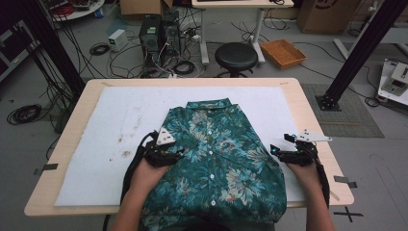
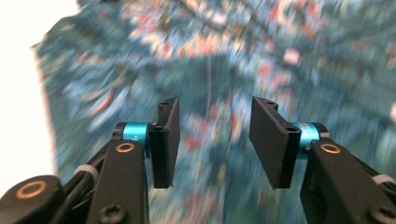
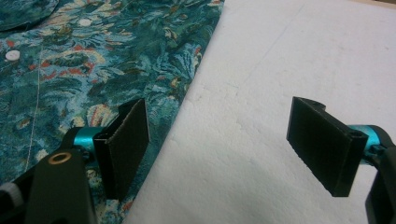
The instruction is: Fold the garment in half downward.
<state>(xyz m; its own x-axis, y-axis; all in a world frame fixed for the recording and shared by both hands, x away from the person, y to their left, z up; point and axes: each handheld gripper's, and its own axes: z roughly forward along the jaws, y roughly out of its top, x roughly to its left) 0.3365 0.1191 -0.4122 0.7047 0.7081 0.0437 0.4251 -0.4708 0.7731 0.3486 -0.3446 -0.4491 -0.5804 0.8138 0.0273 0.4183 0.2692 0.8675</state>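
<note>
My left gripper (image 2: 215, 140) hovers open over the shirt (image 1: 216, 159) (folded, buttons up) on the white mat (image 1: 120, 125); my right gripper (image 3: 229, 149), its 2 jaws wide apart, straddles its edge.

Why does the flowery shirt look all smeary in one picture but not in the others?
In the left gripper view the shirt is smeared by blur and the white mat glares; in the right gripper view the shirt's print and buttons look sharp; the high view is dim but clear.
</note>
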